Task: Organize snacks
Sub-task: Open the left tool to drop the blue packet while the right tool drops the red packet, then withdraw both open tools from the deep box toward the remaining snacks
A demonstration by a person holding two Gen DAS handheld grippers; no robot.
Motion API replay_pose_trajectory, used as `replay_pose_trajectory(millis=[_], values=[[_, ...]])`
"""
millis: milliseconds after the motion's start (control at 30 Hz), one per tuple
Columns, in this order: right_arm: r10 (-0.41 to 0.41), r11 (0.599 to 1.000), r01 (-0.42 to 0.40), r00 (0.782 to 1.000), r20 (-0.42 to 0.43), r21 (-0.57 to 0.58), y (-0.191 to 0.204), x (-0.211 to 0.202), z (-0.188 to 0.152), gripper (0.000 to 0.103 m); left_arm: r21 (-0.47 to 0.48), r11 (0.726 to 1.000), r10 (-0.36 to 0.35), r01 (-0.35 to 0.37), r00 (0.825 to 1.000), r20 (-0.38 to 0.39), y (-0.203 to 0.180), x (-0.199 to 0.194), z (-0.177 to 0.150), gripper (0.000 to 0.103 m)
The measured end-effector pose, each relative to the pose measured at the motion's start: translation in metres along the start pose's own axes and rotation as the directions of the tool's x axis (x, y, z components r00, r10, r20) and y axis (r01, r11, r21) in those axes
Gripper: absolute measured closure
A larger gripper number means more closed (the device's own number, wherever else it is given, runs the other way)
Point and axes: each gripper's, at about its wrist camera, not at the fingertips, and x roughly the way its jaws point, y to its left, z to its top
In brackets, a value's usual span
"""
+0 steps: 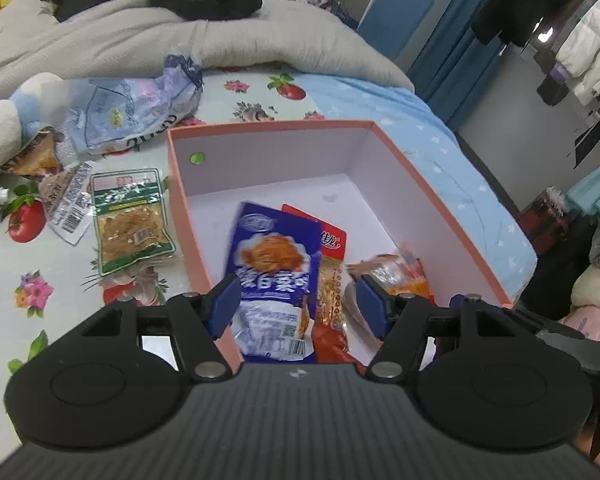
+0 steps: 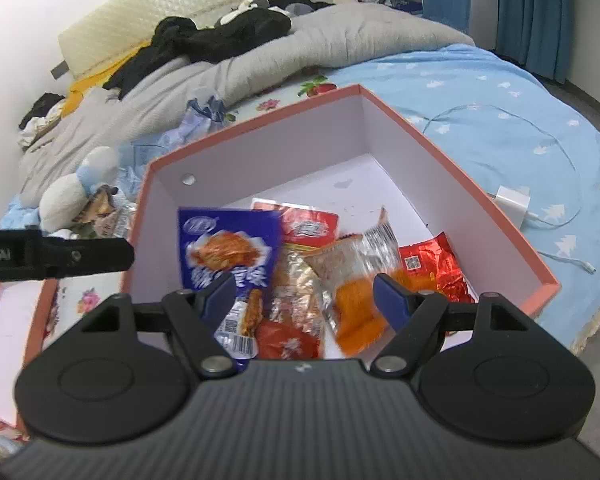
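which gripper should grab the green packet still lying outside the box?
Left, probably. The green packet lies on the sheet just left of the box in its view, with the left gripper open. The right wrist view doesn't show it.

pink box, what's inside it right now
Inside the pink box: a blue packet, a red packet partly under it, an orange snack and a red foil packet. Anything beneath them is hidden.

Unmade bed [image 2: 480,80] — blue curtains [image 2: 532,12] behind.

White Chinese characters, too blurred to read, mark the blue snack packet [image 1: 274,276] at the box's six o'clock; "ooLAI" shows on a black strap [image 2: 40,255] at nine o'clock.
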Motion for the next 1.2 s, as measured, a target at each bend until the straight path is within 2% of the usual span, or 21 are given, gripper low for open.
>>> replay_pose_trajectory(millis=[367, 533, 667, 833, 1000, 1200], values=[[0.04, 0.999, -0.04, 0.994, 0.106, -0.008, 0.035, -0.071, -0.02, 0.026, -0.015, 1.0, 0.0, 0.002, 0.995, 0.096, 0.008, -0.088, -0.045, 0.034], [0.052, 0.998, -0.048, 0.988, 0.144, -0.026, 0.049, -0.102, -0.034, 0.026, -0.006, 1.0, 0.031, -0.03, 0.986, 0.166, 0.011, -0.135, -0.069, 0.034], [0.072, 0.996, -0.063, 0.982, 0.176, -0.059, 0.059, -0.124, -0.049, 0.026, -0.016, 1.0, 0.028, -0.025, 0.976, 0.215, 0.016, -0.172, -0.092, 0.034], [0.126, 0.989, -0.111, 0.977, 0.173, -0.094, 0.073, -0.144, -0.064, 0.026, -0.059, 0.998, 0.036, -0.021, 0.967, 0.252, 0.023, -0.206, -0.126, 0.034], [0.169, 0.981, -0.151, 0.972, 0.161, -0.121, 0.087, -0.151, -0.083, 0.026, -0.081, 0.995, 0.081, -0.059, 0.952, 0.294, 0.028, -0.234, -0.158, 0.034], [0.221, 0.967, -0.199, 0.966, 0.132, -0.161, 0.103, -0.152, -0.105, 0.026, -0.104, 0.989, 0.128, -0.102, 0.95, 0.285, 0.04, -0.247, -0.191, 0.034]])
